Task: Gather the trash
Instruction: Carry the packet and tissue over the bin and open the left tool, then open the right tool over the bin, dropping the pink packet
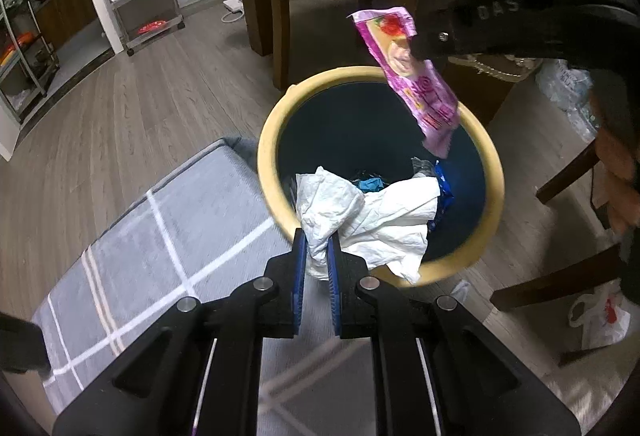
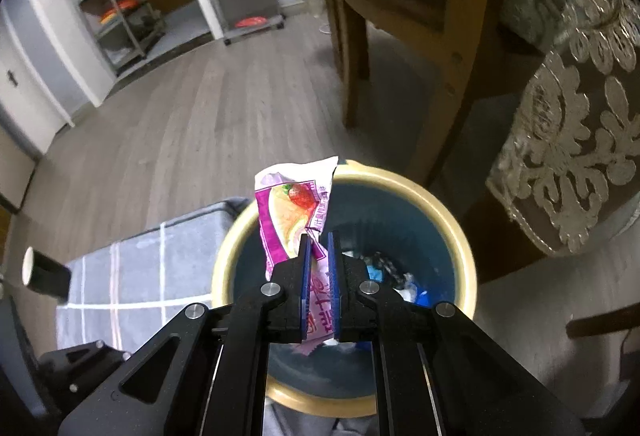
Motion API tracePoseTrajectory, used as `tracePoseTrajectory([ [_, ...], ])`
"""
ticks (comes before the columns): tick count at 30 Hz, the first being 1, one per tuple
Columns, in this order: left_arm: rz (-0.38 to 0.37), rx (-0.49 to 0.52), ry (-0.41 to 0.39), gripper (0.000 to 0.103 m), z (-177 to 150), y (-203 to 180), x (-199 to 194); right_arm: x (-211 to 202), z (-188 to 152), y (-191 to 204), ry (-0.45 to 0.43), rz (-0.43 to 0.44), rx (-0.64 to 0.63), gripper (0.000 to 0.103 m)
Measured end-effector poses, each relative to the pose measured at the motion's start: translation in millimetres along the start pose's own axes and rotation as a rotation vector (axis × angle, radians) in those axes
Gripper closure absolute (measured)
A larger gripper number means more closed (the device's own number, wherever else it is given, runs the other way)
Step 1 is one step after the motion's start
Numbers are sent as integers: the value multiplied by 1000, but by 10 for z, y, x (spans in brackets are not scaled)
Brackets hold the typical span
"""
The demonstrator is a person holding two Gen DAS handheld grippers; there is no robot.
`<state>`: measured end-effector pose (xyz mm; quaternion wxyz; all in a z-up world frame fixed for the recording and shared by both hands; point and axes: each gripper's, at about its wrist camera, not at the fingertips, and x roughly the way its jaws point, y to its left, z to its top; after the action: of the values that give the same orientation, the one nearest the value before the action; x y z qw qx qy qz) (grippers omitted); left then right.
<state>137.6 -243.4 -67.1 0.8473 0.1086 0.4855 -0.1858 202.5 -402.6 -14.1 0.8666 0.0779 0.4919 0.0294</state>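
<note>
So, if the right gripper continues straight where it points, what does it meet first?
Probably the trash bin: the right gripper, shut on the pink wrapper, aims into its open mouth, toward trash at the bottom. Depth is unclear.

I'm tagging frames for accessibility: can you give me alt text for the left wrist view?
The left gripper holds a crumpled white tissue over a round bin with a yellow rim, trash already inside. Upper right, the right gripper dangles a pink snack wrapper above the same bin, which stands on wood flooring beside a grey checked rug.
</note>
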Motion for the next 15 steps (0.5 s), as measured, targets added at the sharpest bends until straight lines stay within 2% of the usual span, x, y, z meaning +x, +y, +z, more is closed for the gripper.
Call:
tracePoseTrajectory([
  [6,3,17,-15,93,226,-71,198,84,-18,-201,15,-58,80,94],
  [9,10,30,-27,89,301,-112,254,89,-14,-215,15,-59,84,94],
  [11,23,39,-33,79,313,-133,267,95,-10,-202,15,-60,76,93],
  [13,32,45,-47,59,321,-142,262,96,10,-189,12,-60,69,93],
  [15,50,57,-73,50,310,-152,225,105,11,-171,10,-68,57,93],
])
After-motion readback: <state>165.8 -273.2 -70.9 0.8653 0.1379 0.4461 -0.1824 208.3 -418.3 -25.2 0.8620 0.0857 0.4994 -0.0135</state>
